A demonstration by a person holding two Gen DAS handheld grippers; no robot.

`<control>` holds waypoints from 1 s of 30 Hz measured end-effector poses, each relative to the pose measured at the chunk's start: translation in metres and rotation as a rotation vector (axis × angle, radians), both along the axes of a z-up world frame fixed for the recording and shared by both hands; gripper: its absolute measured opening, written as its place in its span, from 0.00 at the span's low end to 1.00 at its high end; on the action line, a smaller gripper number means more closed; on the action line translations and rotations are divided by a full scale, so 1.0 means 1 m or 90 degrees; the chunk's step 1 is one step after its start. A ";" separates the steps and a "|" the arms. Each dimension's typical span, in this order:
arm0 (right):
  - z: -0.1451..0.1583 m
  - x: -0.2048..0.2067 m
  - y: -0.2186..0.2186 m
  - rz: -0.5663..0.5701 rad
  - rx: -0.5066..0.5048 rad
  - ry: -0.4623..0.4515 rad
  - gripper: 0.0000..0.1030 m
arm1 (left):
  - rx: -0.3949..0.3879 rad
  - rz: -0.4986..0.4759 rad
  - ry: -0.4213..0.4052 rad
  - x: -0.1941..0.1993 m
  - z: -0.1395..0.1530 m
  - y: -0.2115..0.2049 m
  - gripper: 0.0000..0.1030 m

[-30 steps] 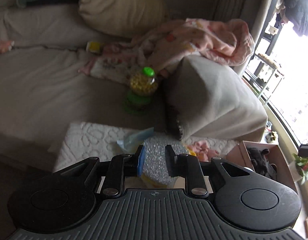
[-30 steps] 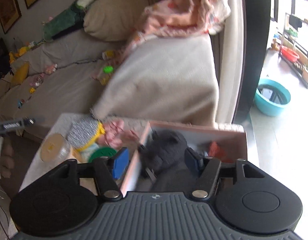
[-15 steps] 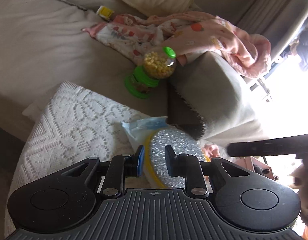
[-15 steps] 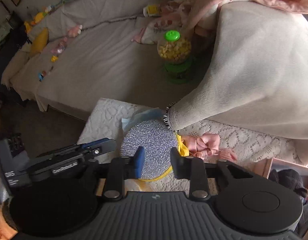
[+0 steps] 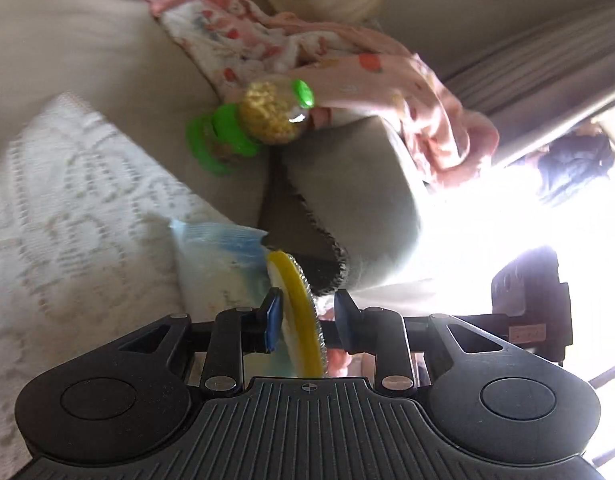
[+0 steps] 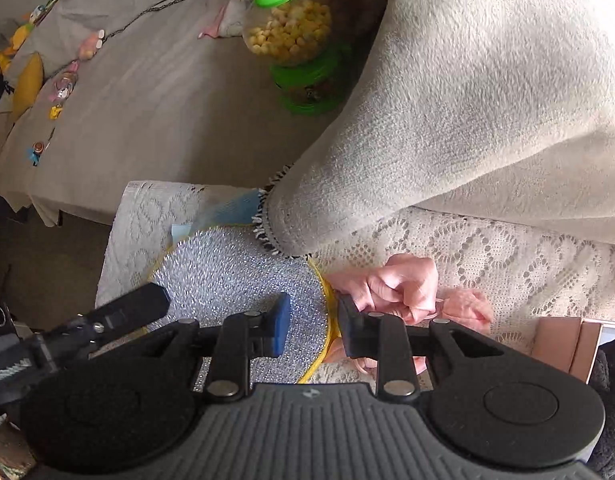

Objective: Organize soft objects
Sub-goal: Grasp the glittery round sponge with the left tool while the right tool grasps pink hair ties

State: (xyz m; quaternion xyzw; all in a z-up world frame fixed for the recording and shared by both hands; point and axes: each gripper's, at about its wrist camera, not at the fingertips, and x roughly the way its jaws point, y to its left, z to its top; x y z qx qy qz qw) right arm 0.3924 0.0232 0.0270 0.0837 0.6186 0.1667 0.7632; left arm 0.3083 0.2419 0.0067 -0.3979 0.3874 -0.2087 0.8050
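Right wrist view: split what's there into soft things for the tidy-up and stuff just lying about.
For the job: glittery round pad, pink fabric bow.
Lying about: green-lidded candy jar, blue packet, pale throw, lace cloth.

L gripper [image 5: 307, 316] rolled way over, jaws part open w/ a gap both sides. R gripper [image 6: 313, 322] jaws also part open, pointing 12 o'clock; L one sits at its 9.
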 end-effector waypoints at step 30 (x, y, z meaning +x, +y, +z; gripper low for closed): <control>0.016 -0.003 0.015 0.069 -0.174 -0.050 0.15 | 0.217 0.099 -0.078 -0.056 0.044 0.029 0.17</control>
